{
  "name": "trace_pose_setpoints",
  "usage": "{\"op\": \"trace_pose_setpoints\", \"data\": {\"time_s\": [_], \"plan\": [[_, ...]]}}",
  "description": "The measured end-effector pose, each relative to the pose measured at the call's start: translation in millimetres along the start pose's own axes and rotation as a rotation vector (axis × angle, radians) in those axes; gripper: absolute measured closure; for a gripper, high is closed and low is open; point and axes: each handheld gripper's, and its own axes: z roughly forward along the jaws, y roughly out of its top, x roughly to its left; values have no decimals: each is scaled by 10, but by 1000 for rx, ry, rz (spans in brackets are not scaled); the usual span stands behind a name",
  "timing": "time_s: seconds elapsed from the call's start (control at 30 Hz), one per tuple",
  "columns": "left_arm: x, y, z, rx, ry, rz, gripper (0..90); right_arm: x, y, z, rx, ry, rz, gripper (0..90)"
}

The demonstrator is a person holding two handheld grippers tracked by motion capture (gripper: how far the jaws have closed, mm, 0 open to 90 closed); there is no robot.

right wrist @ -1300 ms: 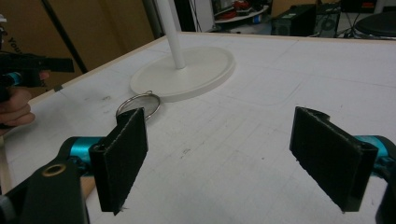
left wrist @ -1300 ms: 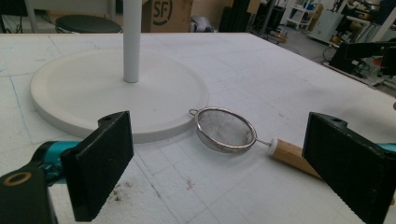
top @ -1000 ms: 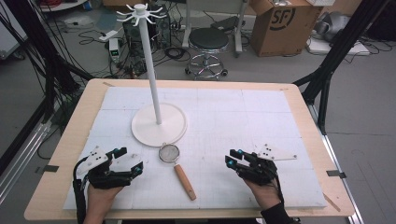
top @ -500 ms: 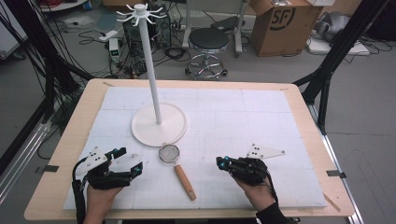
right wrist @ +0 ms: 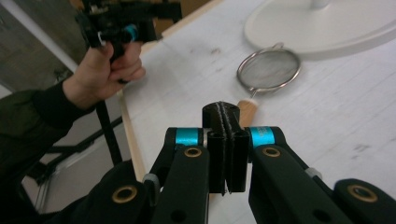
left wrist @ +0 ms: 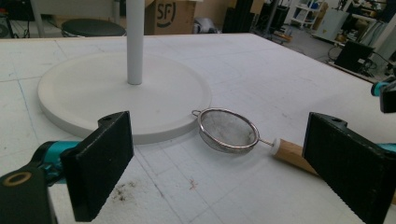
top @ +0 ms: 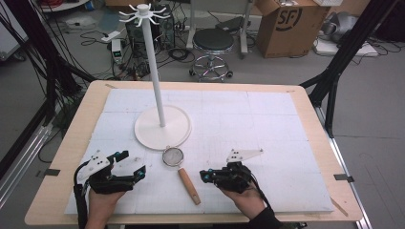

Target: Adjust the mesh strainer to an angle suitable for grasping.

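Observation:
A small metal mesh strainer (top: 173,156) with a wooden handle (top: 189,186) lies on the white mat just in front of the white stand's round base (top: 162,128). My left gripper (top: 133,163) rests at the front left, open, with its jaws wide apart and pointing at the strainer (left wrist: 228,130); between its jaws (left wrist: 224,172) there is only bare mat. My right gripper (top: 205,175) sits just right of the handle, pointing left, shut with nothing in it. In the right gripper view the closed jaws (right wrist: 223,112) stand right in front of the handle's end (right wrist: 247,108), with the strainer bowl (right wrist: 268,70) beyond.
A tall white pole (top: 155,76) rises from the base to a crown of hooks (top: 142,12). The white mat (top: 267,124) covers most of the wooden table (top: 76,129). The other hand and its gripper (right wrist: 126,28) appear far off in the right gripper view.
My right gripper has slid left across the mat toward the strainer's wooden handle and now points at it. The left gripper and the strainer have stayed put.

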Motion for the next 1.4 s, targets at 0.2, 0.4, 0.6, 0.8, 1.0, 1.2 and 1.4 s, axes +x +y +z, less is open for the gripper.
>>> {"op": "trace_pose_setpoints", "data": {"time_s": [0.2,0.4,0.6,0.8,1.0,1.2,1.4], "plan": [[-10,3,-1,-4,-1,-1,94,41,-1,164,39,50,44,897],[-11,3,0,-6,-1,-2,94,77,-17,290,94,59,69,898],[-12,4,3,-6,-4,0,94,104,-44,413,142,67,81,898],[-15,3,3,-7,-7,-1,94,141,-105,565,208,58,82,897],[-19,3,5,-7,-9,0,94,218,-183,652,262,47,66,898],[-25,2,9,0,-10,2,94,229,-226,653,274,27,56,899],[-28,2,11,-2,-9,1,94,222,-199,600,288,-5,58,900]]}}
